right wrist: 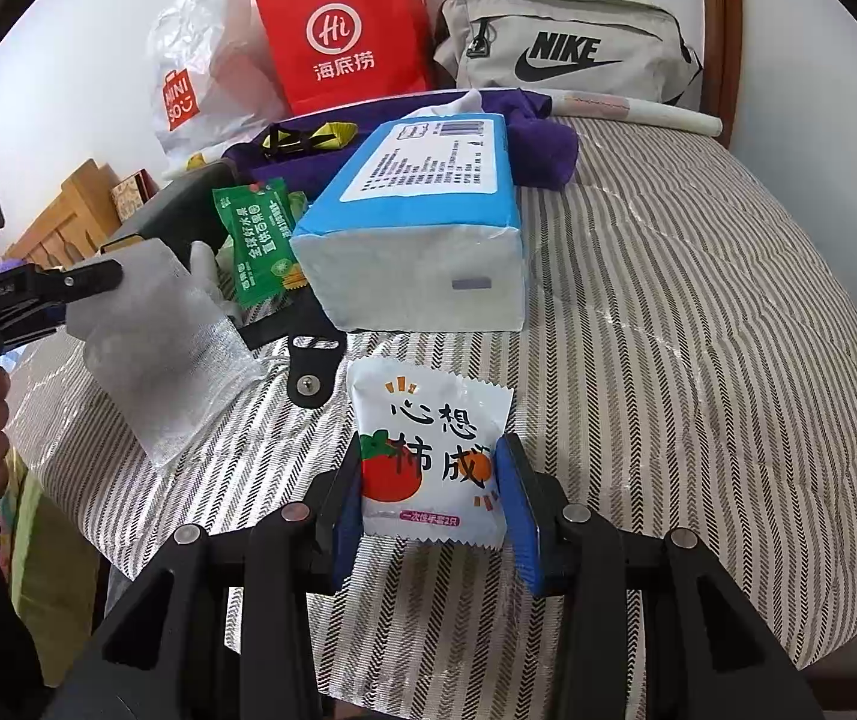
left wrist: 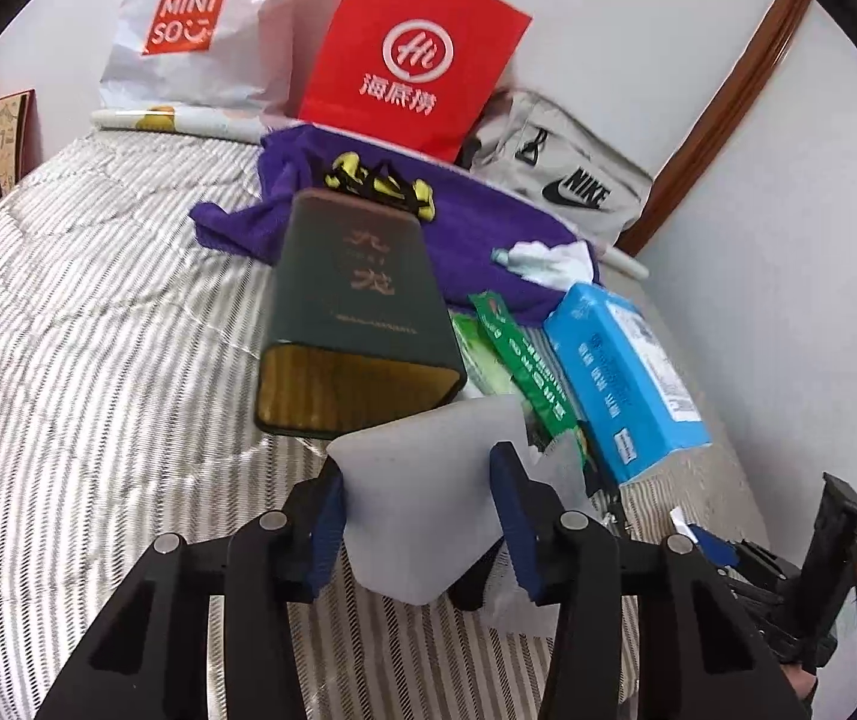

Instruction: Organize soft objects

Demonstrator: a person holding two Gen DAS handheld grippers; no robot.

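My left gripper (left wrist: 419,516) is shut on a white foam pouch (left wrist: 422,480) and holds it above the striped bed; it shows in the right wrist view (right wrist: 158,348) too, at the left. My right gripper (right wrist: 434,498) is shut on a white sachet with a persimmon print (right wrist: 428,450), low over the bedcover. A blue tissue pack (right wrist: 416,228) (left wrist: 620,372) lies ahead. A green snack packet (right wrist: 260,240) (left wrist: 518,354) lies beside it. A purple cloth (left wrist: 476,234) (right wrist: 542,144) lies behind.
A dark green box (left wrist: 344,312) lies on the striped bedcover (left wrist: 98,360). A red paper bag (left wrist: 410,54), a white Miniso bag (left wrist: 188,24) and a grey Nike pouch (right wrist: 566,48) stand by the wall. A black strap piece (right wrist: 308,372) lies near the sachet.
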